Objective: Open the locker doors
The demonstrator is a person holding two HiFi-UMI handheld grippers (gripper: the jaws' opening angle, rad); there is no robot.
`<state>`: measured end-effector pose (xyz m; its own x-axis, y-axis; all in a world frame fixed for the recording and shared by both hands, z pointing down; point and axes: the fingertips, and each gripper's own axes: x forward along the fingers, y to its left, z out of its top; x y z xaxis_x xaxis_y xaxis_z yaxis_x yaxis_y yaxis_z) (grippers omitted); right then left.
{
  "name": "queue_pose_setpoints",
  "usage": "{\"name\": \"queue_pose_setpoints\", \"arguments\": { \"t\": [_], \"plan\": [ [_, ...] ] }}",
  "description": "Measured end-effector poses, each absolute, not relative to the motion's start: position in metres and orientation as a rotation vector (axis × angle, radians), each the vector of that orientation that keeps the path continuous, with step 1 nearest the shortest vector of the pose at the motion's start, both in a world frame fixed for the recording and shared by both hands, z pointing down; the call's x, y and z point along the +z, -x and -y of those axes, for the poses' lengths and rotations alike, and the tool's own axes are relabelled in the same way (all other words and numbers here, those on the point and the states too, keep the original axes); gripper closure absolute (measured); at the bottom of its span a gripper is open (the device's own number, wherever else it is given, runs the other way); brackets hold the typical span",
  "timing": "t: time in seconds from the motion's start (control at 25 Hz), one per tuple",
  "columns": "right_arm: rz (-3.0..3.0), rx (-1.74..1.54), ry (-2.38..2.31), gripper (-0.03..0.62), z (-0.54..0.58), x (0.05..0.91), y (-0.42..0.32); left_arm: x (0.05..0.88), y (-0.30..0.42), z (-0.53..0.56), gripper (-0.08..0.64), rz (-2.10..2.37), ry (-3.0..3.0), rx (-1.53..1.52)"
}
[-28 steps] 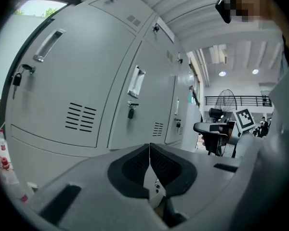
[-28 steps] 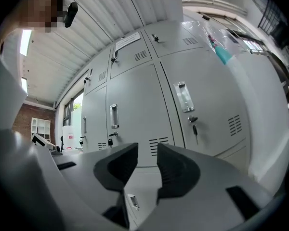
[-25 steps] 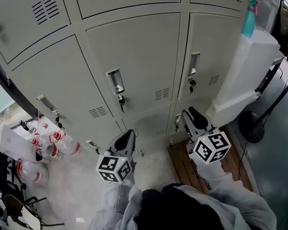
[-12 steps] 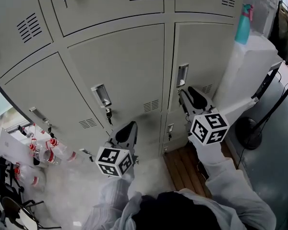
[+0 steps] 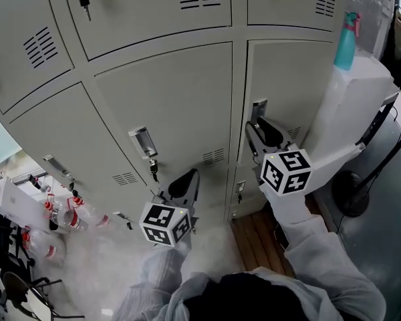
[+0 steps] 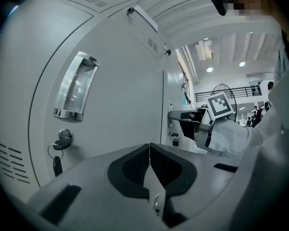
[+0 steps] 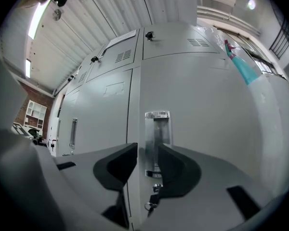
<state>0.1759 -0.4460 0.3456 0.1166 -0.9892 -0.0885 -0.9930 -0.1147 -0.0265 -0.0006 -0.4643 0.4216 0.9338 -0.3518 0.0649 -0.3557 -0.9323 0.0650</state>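
Beside the middle locker door (image 5: 167,99), the left tool's (image 5: 186,181) jaws meet.

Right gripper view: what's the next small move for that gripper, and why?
Probably ease the right gripper straight forward until its jaws straddle the handle, then close. Its jaws have just been opening and stand apart with nothing gripped. The handle lines up in the gap just beyond them, and the locker door is still shut.

Locker area, probably inside a large workshop or industrial hall, bank of grey steel lockers (image 5: 167,99), ribbed metal ceiling (image 7: 111,13), overhead lights (image 6: 209,69), upper-level railing (image 6: 241,90)
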Motion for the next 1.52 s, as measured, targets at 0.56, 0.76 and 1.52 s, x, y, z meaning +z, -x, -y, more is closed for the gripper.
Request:
{"name": "queue_pose_setpoints", "arguments": {
  "t": [0.56, 0.76, 1.52],
  "plan": [
    [-2.01, 0.098, 2.316, 0.463, 0.465, 0.344, -0.173, 0.436, 0.007, 0.466, 0.551, 0.519, -2.998, 0.123],
    [-1.973, 0.103, 2.368, 0.463, 0.469, 0.347, -0.174, 0.439, 0.015, 0.466, 0.551, 0.521, -2.994, 0.129],
    [-1.856, 0.147, 2.445, 0.466, 0.432, 0.346, -0.17, 0.448, 0.032, 0.454, 0.551, 0.49, -2.975, 0.13]
  ]
}}
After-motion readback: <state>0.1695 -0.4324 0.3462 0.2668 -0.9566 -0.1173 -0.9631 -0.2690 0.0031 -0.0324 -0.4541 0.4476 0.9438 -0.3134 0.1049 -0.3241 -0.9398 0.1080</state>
